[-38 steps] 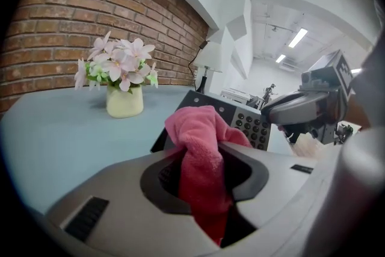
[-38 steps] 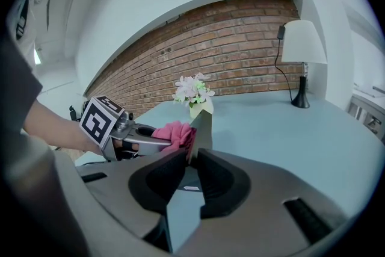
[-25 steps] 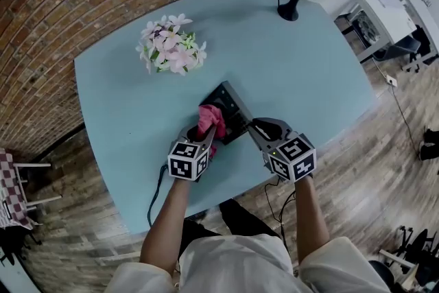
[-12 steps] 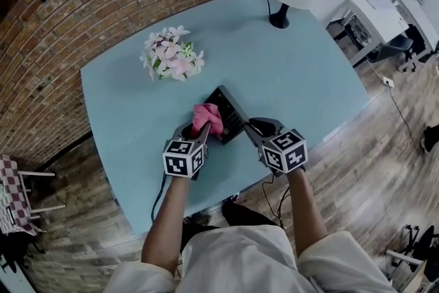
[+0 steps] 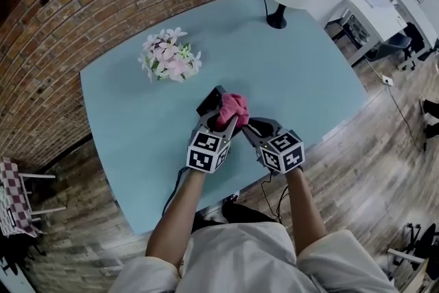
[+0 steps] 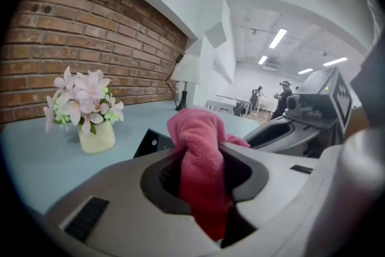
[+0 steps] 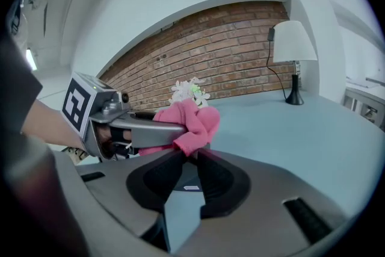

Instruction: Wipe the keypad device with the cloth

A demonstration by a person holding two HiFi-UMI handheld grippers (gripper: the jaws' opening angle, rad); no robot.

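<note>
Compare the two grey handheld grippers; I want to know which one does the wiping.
The left gripper is clamped on the pink fleece cloth; the right gripper grips nothing. The right gripper's jaws have just been opening, the black keypad device's edge apparently between them; the left gripper's are shut. Both carry marker cubes.

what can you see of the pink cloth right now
The pink cloth looks soft and fleecy, bunched into a crumpled wad. The left gripper is shut on it: its middle is pinched between the jaws, and a rounded lump bulges past their tips. It sits over the black keypad device; contact there can't be told.
</note>
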